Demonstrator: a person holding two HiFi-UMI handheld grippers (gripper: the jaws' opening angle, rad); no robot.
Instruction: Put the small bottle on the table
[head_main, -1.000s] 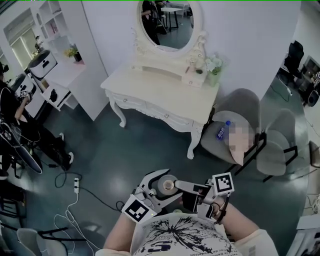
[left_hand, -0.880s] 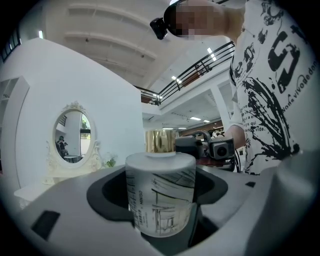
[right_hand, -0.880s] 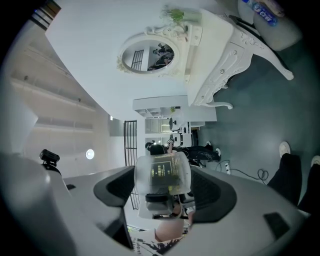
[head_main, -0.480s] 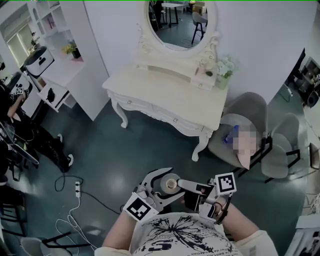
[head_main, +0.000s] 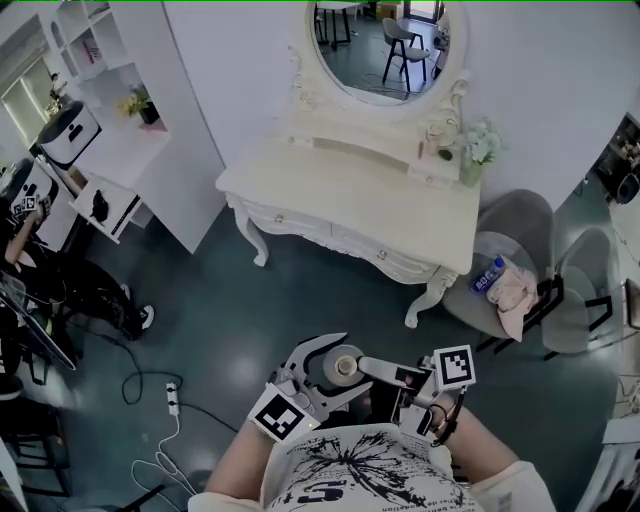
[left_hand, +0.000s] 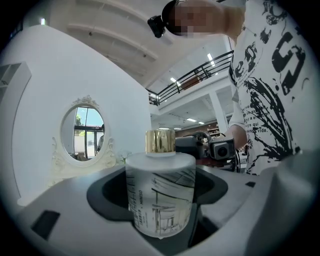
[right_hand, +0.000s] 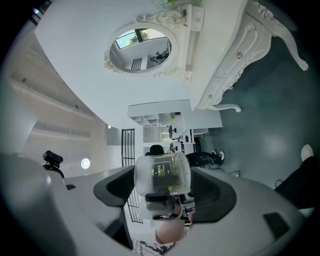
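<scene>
The step in hand is, I judge, the carry. The dressing table (head_main: 345, 185) stands well ahead of both grippers, across open floor, so nothing is placed yet. To do it well, bring the left gripper (left_hand: 160, 215) over the bare front part of the tabletop. Stay away from the flowers (head_main: 478, 142), which are farther ahead and to the right. Hold the small bottle (left_hand: 159, 185) upright, with its gold cap (left_hand: 160, 141) on top. Lower it until the base sits flat, and only then open the jaws. The bottle is round and looks smooth, so it may slip or roll if you release it tilted.

The left gripper's jaws are closed onto the small bottle, one pad at each side of its frosted body. The bottle stands straight between them. The right gripper (right_hand: 162, 187) is just beside the left one and faces it. Its jaws have a clear container (right_hand: 162, 172) between them, which appears pinched at both sides. What this container is exactly, I cannot tell.
</scene>
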